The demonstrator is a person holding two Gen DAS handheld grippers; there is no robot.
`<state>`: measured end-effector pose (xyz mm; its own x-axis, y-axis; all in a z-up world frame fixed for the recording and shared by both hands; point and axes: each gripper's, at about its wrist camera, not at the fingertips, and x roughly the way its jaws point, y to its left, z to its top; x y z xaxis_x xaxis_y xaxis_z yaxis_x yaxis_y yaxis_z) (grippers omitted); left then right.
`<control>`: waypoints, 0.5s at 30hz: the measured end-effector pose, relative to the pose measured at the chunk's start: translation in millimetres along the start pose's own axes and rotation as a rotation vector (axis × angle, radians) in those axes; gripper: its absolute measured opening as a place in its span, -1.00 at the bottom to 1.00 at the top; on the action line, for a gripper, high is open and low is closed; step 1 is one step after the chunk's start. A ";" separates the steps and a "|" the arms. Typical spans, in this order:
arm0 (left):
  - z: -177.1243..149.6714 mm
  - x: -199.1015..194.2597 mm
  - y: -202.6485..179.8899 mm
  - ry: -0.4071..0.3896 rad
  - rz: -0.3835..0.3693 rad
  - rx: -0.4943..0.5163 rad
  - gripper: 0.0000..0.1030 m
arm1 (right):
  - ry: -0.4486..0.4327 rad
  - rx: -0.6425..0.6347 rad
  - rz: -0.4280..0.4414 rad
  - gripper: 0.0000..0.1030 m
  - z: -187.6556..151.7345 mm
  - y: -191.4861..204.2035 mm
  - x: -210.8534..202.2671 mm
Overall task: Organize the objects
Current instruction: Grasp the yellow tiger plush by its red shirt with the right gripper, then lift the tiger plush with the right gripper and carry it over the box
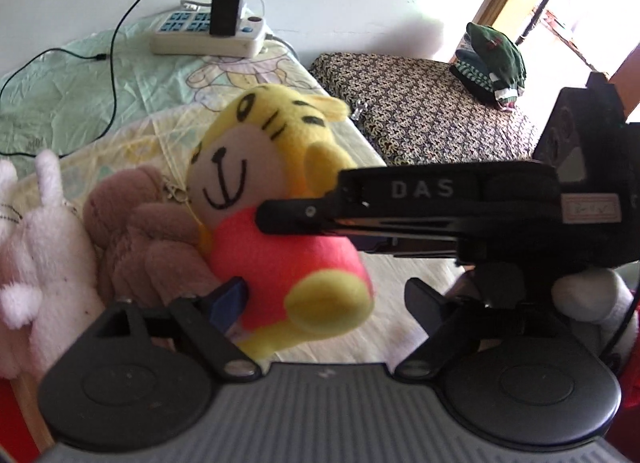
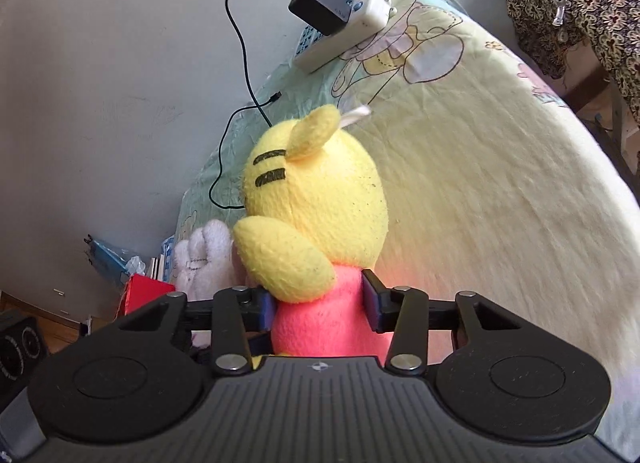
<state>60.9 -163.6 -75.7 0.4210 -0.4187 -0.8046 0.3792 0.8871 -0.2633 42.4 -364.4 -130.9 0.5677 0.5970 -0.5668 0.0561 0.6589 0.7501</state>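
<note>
A yellow tiger plush (image 1: pixel 276 167) with a pink body hangs over the bed, against a brown plush (image 1: pixel 140 223) and a white plush (image 1: pixel 36 263). My right gripper (image 1: pixel 288 219) reaches in from the right and is shut on its pink middle. In the right wrist view I see the tiger plush (image 2: pixel 320 199) from behind, with the right gripper (image 2: pixel 318 309) pressing both blue pads into the pink body. My left gripper (image 1: pixel 326 299) is open below the toy. Its left pad lies close to the pink body, and a yellow foot hangs between its fingers.
The bed sheet (image 1: pixel 60 79) carries a white power strip (image 1: pixel 208 35) with a black charger (image 1: pixel 226 11) and a trailing cable. A patterned cloth-covered stand (image 1: pixel 420 111) with folded green clothes (image 1: pixel 496 63) sits to the right. The wall runs behind the bed.
</note>
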 end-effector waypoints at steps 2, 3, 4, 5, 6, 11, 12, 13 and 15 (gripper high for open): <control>-1.5 -1.4 -4.9 0.003 -0.002 0.016 0.62 | -0.011 0.004 -0.009 -0.13 -6.6 -1.2 -10.4; -2.8 -2.2 -7.9 0.006 -0.007 0.024 0.61 | -0.017 0.004 -0.016 -0.13 -9.2 -1.9 -14.3; -4.3 -3.2 -11.6 0.009 -0.014 0.033 0.54 | -0.022 0.001 -0.022 -0.13 -12.6 -2.4 -19.0; -5.8 -3.9 -15.8 0.013 -0.016 0.045 0.50 | -0.029 -0.001 -0.032 -0.13 -15.9 -2.9 -24.3; -8.1 -5.0 -21.2 0.016 -0.015 0.063 0.44 | -0.036 -0.003 -0.040 -0.13 -19.0 -3.2 -28.7; -24.3 -12.2 -46.1 0.013 -0.013 0.154 0.34 | -0.063 0.008 -0.070 -0.13 -34.7 -5.5 -50.7; -28.3 -13.9 -51.0 0.013 -0.016 0.169 0.34 | -0.067 0.013 -0.076 -0.13 -38.2 -6.0 -54.9; -31.8 -15.4 -54.5 0.013 -0.021 0.180 0.34 | -0.071 0.017 -0.081 -0.13 -41.7 -6.6 -58.9; -39.1 -19.2 -60.4 0.012 -0.034 0.199 0.33 | -0.077 0.026 -0.090 -0.13 -47.1 -7.8 -65.4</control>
<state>-2.2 -201.5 -65.2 0.3960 -0.4449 -0.8033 0.5490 0.8160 -0.1813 -33.9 -387.0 -115.7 0.6206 0.4986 -0.6052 0.1304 0.6954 0.7067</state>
